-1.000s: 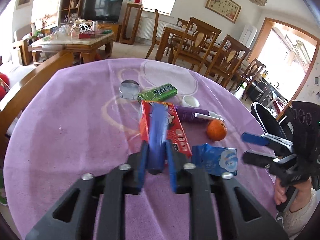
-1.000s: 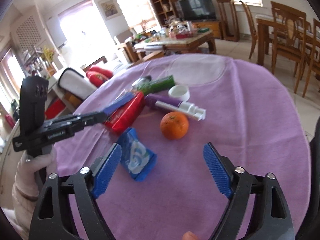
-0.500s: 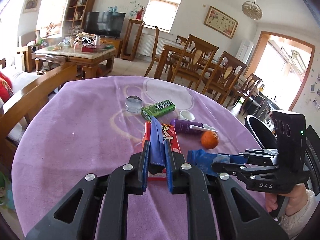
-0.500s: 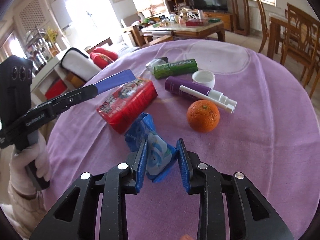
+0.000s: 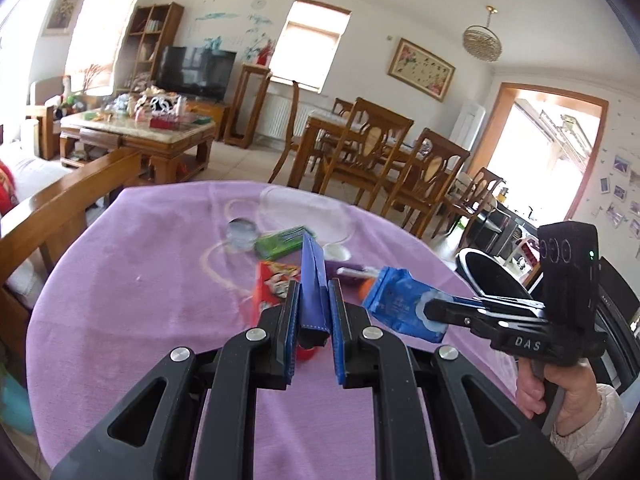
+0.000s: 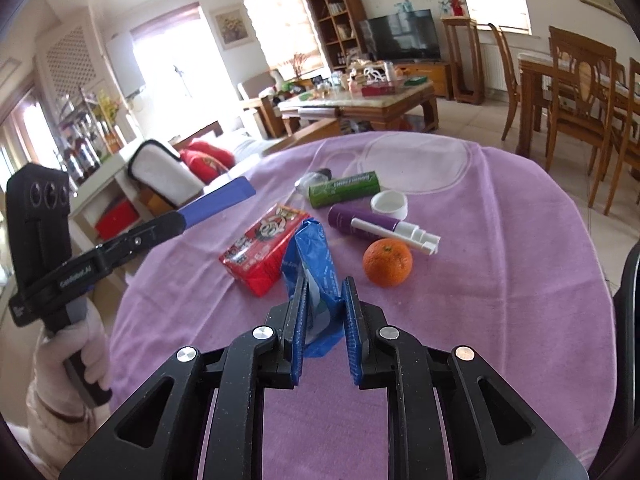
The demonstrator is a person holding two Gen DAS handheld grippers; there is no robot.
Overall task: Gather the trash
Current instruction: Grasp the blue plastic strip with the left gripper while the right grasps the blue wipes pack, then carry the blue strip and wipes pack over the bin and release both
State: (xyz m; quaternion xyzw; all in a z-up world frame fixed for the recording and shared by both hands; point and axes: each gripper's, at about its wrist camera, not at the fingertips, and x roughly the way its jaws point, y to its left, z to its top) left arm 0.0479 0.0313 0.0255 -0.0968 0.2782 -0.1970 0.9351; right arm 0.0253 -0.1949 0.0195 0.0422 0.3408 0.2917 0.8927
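While the crinkled blue plastic wrapper [image 6: 316, 280] is hanging above the purple-clothed round bench [image 6: 500, 280], the right tool [image 6: 325, 312] is pinching its lower part between both blue pads. The left tool [image 5: 314, 312] is clamping a flat dark-blue folded piece [image 5: 311, 280], lifted over the red printed snack pack [image 6: 264, 252]. Beyond them a round orange [image 6: 387, 261], a purple spray bottle [image 6: 380, 226], a white cap [image 6: 389, 204] and a green gum packet [image 6: 344, 189] are lying on the bench.

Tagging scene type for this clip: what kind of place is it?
Most likely a home's open living and dining room: a TV by a bookshelf, wooden dining chairs, and a cluttered coffee table.
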